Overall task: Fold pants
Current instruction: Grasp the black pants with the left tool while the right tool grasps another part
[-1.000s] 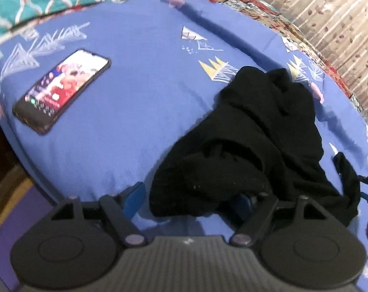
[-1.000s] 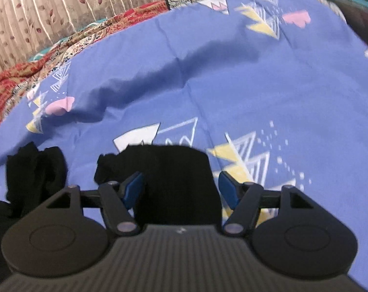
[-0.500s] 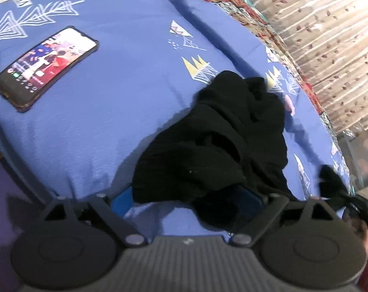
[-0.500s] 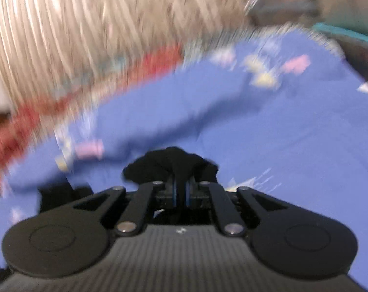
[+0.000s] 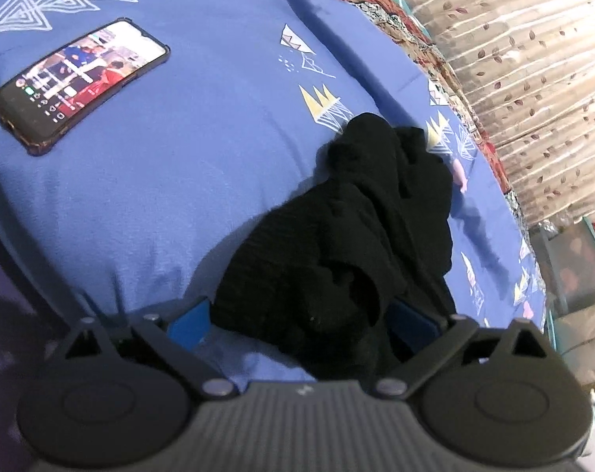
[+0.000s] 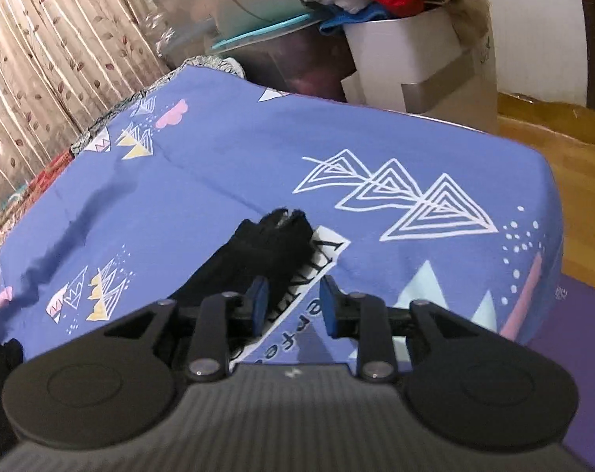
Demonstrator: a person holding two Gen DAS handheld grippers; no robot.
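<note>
1. L gripper [image 5: 297, 324]: jaws spread wide, have just been opening further. The near end of the black pants [image 5: 344, 244] lies in the gap; blue pads not pressing on it. L pad [image 5: 189, 322] sits at the cloth's edge, R pad partly hidden behind it.
2. Landmark = pants. In L view they're a crumpled heap on the blue sheet [image 5: 159, 204], running from the jaws up toward the far side of the bed.
3. R gripper [image 6: 291, 306]: jaws part-way apart, have just been opening from near-closed. Nothing clamped. Between the pads only printed sheet w/ black lettering shows.
4. In R view a thin end of the pants [image 6: 266, 251] lies flat on the sheet just ahead-left of the L pad [image 6: 258, 303]; can't tell if cloth touches that pad. More black cloth at the lower L edge of that view.
5. Phone [image 5: 77, 86], screen lit, lies on the sheet well apart from pants, far-left of them in L view.
6. Beyond pants, L view: yellow crown print [image 5: 325, 108], then a red patterned cover and the beige leaf curtain [image 5: 533, 78].
7. Beyond pants, R view: white bin [image 6: 411, 59] w/ clothes piled on top, past the bed corner; wood floor to its right.
</note>
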